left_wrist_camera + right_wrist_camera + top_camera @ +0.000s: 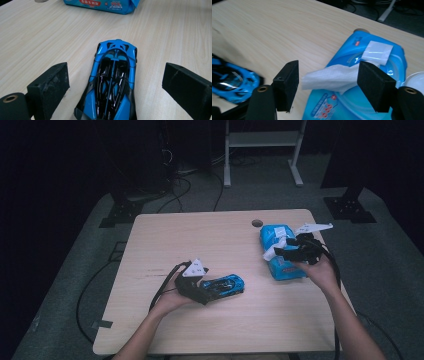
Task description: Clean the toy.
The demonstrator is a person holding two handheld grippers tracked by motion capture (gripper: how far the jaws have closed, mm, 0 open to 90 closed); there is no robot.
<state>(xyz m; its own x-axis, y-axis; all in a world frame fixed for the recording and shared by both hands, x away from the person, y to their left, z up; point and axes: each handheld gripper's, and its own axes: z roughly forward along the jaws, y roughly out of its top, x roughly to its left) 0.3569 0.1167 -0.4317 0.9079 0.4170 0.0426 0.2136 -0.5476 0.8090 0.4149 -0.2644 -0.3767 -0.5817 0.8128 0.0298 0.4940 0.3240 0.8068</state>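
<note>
A blue and black toy car (227, 285) lies on the wooden table (200, 235), left of centre. My left gripper (210, 291) is open at the car's near end. In the left gripper view the car (112, 82) sits lengthwise between the two jaws, with a gap on each side of it. At the right, a blue wet-wipe pack (280, 265) lies flat with a white wipe (272, 251) pulled partly out. My right gripper (286, 252) hangs open over the pack. The wipe (332, 77) lies between its spread jaws, and the pack (352, 45) is below it.
A round cable hole (257, 223) sits near the table's far edge, beside the pack. A white metal frame (262, 150) and dark stands are on the floor behind. The pack's end (100, 3) lies ahead of the car.
</note>
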